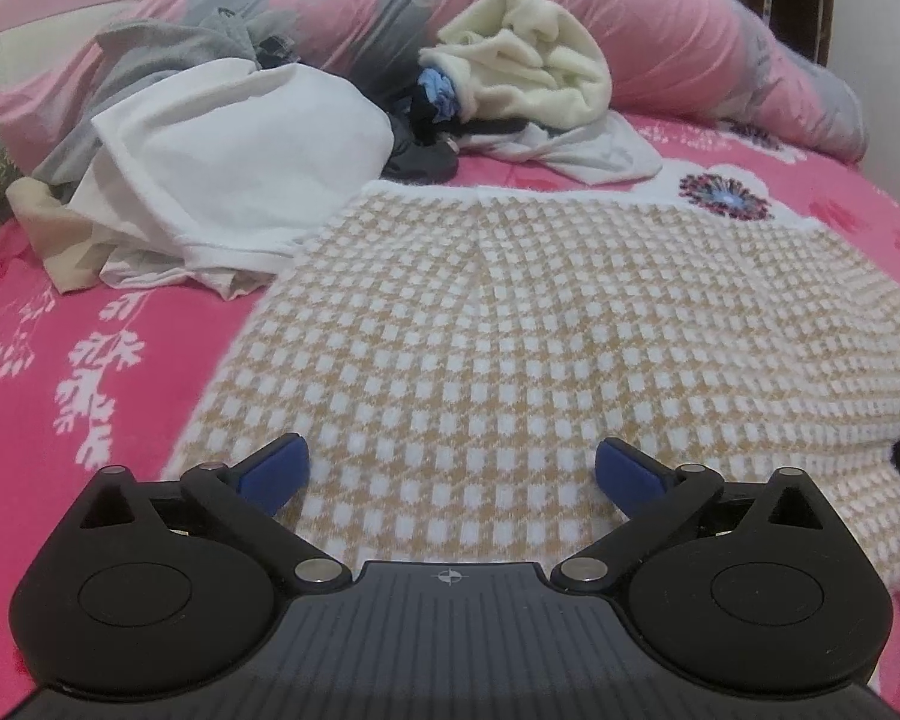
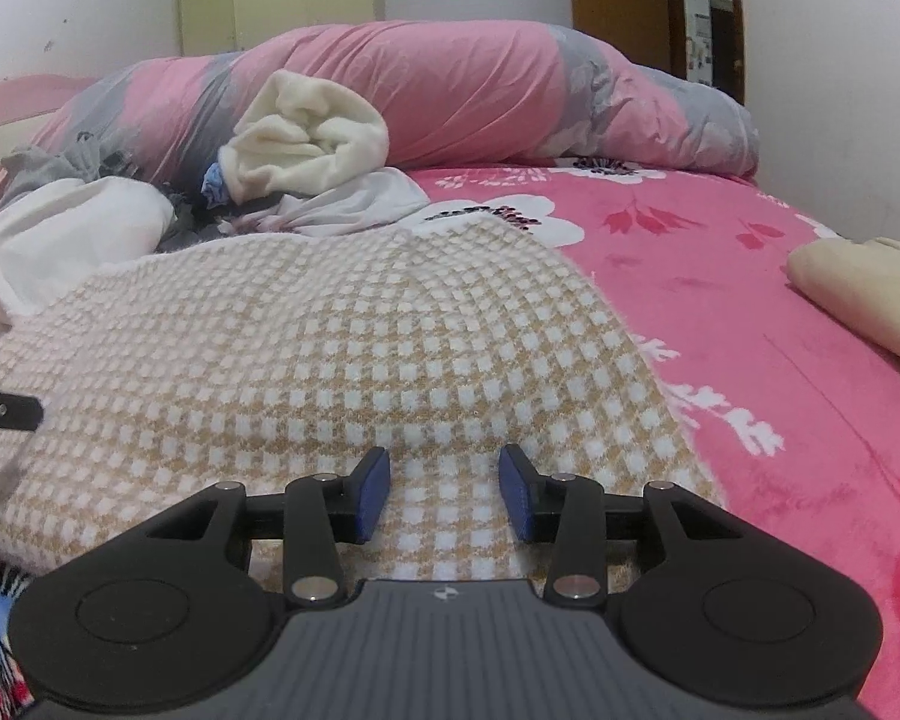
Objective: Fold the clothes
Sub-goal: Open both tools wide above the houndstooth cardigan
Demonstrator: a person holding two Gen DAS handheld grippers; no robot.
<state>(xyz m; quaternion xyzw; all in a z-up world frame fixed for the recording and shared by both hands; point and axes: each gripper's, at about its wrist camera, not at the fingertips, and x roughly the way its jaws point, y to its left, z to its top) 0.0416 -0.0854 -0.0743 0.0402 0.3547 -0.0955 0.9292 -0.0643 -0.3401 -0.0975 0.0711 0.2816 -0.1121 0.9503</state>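
**Checked knit spread on the bed, both claws at its near edge**

Blue-padded left claw (image 1: 450, 474) stands spread wide, empty, above the near hem of the tan-and-white checked garment (image 1: 480, 324). Right claw (image 2: 444, 492), partly spread and also empty, hovers over the same garment's near right part. The garment lies mostly flat on the pink floral bed (image 2: 750, 312). Judged step: gripping the near edge for a fold; each claw must lower and pinch fabric. Far left, a heap of clothes (image 1: 228, 168) lies loose. No containers appear.
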